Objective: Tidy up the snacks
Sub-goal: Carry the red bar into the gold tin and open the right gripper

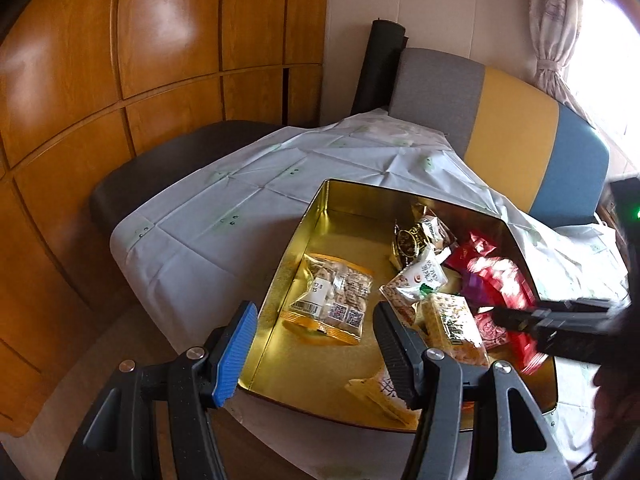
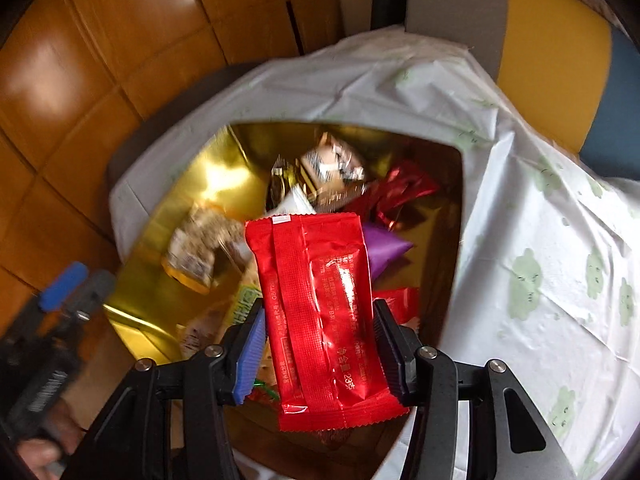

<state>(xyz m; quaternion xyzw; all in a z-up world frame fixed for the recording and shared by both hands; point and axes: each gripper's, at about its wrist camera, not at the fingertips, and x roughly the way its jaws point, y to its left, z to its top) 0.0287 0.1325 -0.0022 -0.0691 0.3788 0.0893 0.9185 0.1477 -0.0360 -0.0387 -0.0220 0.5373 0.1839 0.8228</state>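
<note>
Release step: the right gripper [image 2: 318, 344] is clamped on the red packet [image 2: 320, 320], which hangs over the gold tin [image 2: 140, 280] holding the other snacks. Lower the packet toward bare gold floor at about 8 o'clock — clear of the pile at 12 o'clock — then part the pads. The left gripper [image 1: 312, 352] stands apart, empty, astride the tin's near wall.

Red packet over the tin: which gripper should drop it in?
Right. The right gripper holds the red packet above the gold tin; the left gripper hangs open and empty at the tin's edge.
</note>
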